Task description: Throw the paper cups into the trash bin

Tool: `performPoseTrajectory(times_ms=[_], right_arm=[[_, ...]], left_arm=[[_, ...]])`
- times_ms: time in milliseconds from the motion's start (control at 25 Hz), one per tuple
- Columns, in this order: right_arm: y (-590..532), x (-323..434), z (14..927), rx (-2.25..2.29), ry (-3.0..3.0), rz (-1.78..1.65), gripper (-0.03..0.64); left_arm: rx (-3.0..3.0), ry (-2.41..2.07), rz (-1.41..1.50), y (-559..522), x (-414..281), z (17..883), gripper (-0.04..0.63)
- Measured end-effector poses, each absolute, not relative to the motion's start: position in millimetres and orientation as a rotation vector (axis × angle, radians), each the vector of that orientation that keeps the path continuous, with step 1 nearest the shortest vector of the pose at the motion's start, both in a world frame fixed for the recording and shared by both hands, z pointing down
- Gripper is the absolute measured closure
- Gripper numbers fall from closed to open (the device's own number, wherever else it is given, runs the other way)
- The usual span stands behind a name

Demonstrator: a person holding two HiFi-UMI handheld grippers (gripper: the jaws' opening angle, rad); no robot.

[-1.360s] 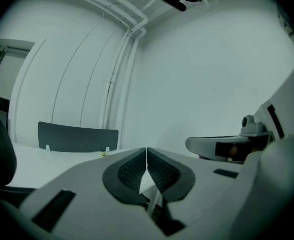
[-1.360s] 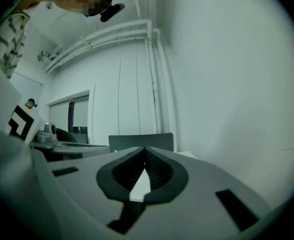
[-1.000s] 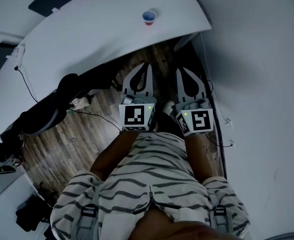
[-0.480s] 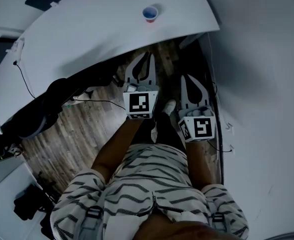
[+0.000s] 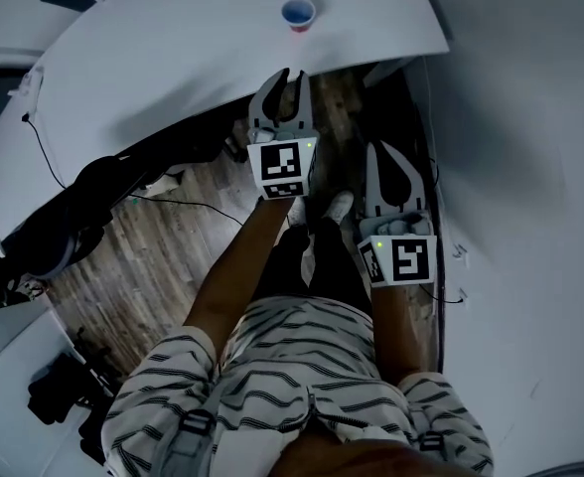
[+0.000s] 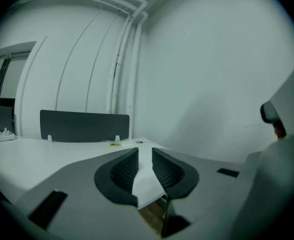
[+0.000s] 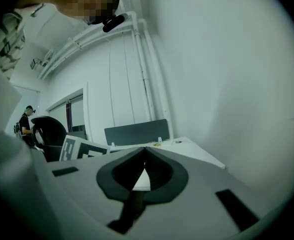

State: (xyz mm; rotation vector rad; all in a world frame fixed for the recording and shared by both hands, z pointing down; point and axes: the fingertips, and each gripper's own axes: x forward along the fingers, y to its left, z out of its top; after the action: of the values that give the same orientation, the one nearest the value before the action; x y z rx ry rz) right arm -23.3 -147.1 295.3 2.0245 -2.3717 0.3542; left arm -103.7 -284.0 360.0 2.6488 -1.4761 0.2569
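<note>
Left tongs (image 6: pixel 145 155), just opening, empty, face white desk (image 6: pixel 42 156).

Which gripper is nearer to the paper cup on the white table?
Left. The left gripper, whose empty jaws have just been opening, is at the table edge near the paper cup; the right gripper is farther back over the floor.
</note>
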Motion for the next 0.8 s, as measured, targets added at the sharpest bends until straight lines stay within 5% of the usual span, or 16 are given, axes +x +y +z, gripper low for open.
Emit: performPoseTrajectory(times_ms=[800], right_arm=[[-148.9,-20.7,328.8,2.02,-2.345,0.432,0.607]], left_arm=[[2.607,-1.47,0.42,-359.8,-84.6,441.6,0.386]])
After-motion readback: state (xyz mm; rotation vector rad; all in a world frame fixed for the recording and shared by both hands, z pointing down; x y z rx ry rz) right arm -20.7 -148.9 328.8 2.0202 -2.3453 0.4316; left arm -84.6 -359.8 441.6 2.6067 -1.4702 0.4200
